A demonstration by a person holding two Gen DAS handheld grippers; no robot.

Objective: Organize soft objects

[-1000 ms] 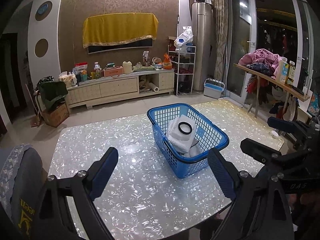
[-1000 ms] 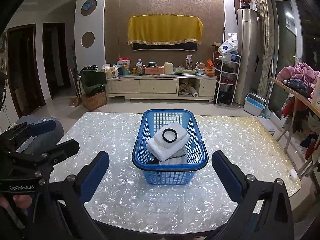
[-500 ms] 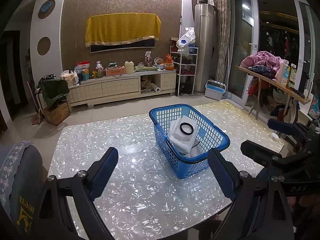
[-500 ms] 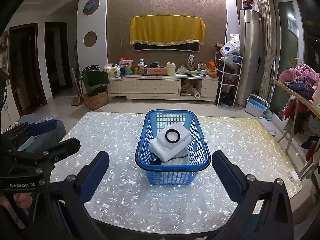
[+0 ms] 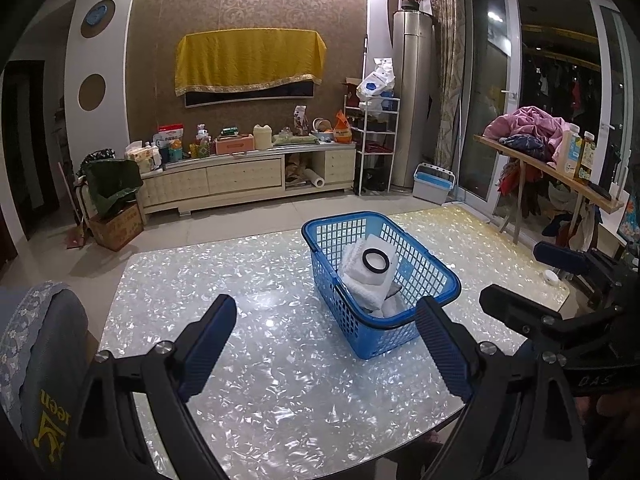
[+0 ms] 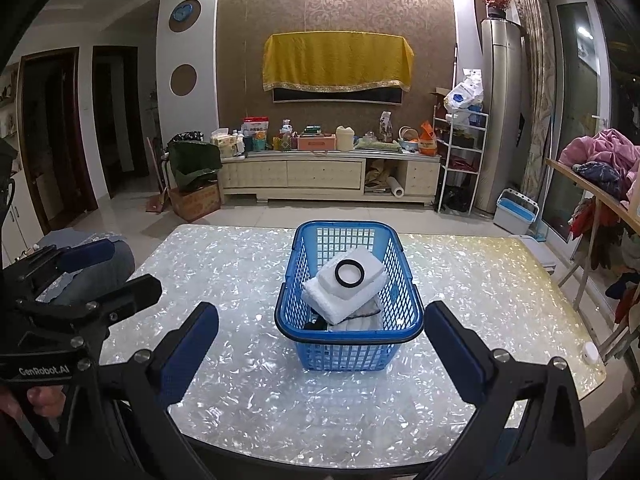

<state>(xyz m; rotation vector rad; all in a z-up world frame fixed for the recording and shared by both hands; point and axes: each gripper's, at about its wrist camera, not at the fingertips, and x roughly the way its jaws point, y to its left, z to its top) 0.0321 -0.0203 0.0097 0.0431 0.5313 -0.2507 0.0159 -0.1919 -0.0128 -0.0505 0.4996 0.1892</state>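
Note:
A blue plastic basket [image 5: 430,304] [image 6: 396,330] stands on the pearly white table [image 5: 256,304] [image 6: 240,272]. In it lie folded white towels [image 5: 360,280] [image 6: 332,300] with a black ring [image 5: 376,261] [image 6: 350,273] on top. A dark item [image 6: 316,324] lies at the basket's near end. My left gripper [image 5: 326,342] is open and empty, near the table's front edge, left of the basket. My right gripper [image 6: 322,344] is open and empty, just in front of the basket. Each gripper shows at the side of the other's view.
A chair back with a patterned cover [image 5: 36,344] [image 6: 88,264] stands at the table's left. A small white round object [image 6: 590,354] [image 5: 551,277] lies near the table's right edge. A wooden board with clothes [image 5: 532,132] stands to the right. A TV cabinet [image 6: 328,174] is behind.
Both views have tilted up and drawn back slightly, so the basket sits a little higher and farther in frame. Both grippers stay open and empty.

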